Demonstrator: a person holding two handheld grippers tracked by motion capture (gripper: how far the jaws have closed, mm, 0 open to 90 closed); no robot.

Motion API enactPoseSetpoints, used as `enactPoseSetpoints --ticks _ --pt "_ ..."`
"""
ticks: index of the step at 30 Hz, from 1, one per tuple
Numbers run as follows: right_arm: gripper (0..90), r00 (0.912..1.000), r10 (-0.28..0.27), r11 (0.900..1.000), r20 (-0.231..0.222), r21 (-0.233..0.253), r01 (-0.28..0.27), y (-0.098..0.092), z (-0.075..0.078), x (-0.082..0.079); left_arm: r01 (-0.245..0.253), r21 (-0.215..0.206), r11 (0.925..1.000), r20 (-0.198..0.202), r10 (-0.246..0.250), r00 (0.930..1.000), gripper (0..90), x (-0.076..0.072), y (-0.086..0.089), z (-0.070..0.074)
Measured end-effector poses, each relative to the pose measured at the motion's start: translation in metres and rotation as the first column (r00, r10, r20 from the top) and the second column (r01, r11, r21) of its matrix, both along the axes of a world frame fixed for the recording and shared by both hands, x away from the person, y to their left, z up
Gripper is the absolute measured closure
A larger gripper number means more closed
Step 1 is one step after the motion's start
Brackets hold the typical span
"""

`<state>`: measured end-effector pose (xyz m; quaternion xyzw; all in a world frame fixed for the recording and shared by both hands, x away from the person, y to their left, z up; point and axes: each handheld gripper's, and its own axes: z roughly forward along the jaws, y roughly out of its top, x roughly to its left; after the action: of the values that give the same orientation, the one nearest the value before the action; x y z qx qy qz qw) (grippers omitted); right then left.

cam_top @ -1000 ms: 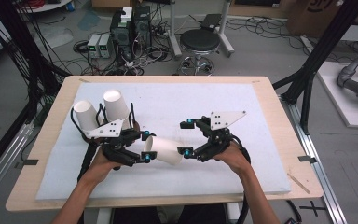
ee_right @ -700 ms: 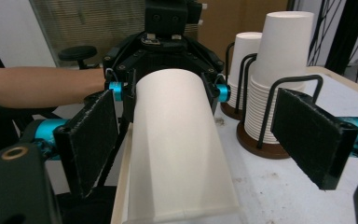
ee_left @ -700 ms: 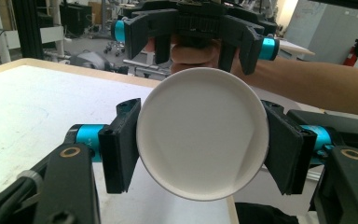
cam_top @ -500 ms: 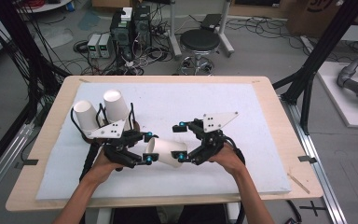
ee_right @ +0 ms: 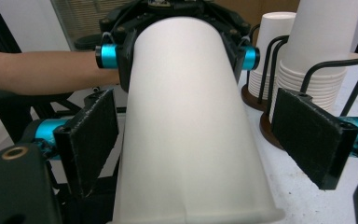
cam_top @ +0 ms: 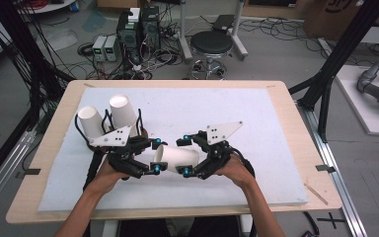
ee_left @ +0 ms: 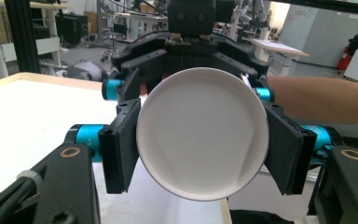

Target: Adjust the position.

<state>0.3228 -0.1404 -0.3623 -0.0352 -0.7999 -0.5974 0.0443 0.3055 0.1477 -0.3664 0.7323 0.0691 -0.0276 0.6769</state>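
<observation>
L gripper (ee_left: pixel 203 149) is clamped on a white paper cup (ee_left: pixel 203 135): in the left gripper view its two black pads press the sides of the cup's round end, which faces the camera square-on, mid-frame. R gripper (ee_right: pixel 200 140) is spread wide. In the right gripper view its pads stand off both sides of the cup wall (ee_right: pixel 191 130), w/ a thin gap at frame left and a clear gap at frame right, so no grip yet. What's changed: over the last sec. the R gripper (cam_top: pixel 184 157) has slid toward frame left in the high view, so the cup now sits deep btwn its open jaws. The cup (cam_top: pixel 177 157) and the L gripper (cam_top: pixel 154 156) have stayed put. I read that as a hand-over part done: the receiving jaws are in place around the cup, but closing them and letting go w/ the L are not yet done. The cup is held off the white mat (cam_top: pixel 276 148), lower centre of the high view, just above the person's hands. It lies on its side, its long axis approx. left-to-right across the frame, one end toward each gripper. A slightly flared lip shows at the bottom of the right gripper view, so I judge the mouth points to frame right and the base to frame left, though that's not certain. Beyond, upper left of the high view, two stacks of upturned cups (cam_top: pixel 123 113) stand in wire holders, just behind the L gripper. They also show at upper right of the right gripper view (ee_right: pixel 317 42).
</observation>
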Motion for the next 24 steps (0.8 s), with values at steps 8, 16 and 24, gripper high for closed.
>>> enactPoseSetpoints --ticks 8,16,24 --pt "15.7 1.0 0.0 1.0 -0.001 -0.013 0.0 0.0016 -0.0066 -0.0008 -0.007 -0.013 0.9999 0.011 0.007 0.9999 35.1 -0.0004 0.0027 0.0044" --pt "15.7 0.9999 0.011 1.0 -0.004 -0.01 -0.011 0.0031 -0.0071 -0.0012 -0.014 -0.016 0.9998 0.014 0.015 0.9998 35.1 -0.0008 0.0019 0.0047" --pt "18.0 0.9997 0.018 1.0 -0.018 -0.016 -0.018 0.0047 -0.0089 0.0006 -0.013 -0.014 0.9998 0.018 0.013 0.9998 35.1 -0.0011 0.0013 0.0054"
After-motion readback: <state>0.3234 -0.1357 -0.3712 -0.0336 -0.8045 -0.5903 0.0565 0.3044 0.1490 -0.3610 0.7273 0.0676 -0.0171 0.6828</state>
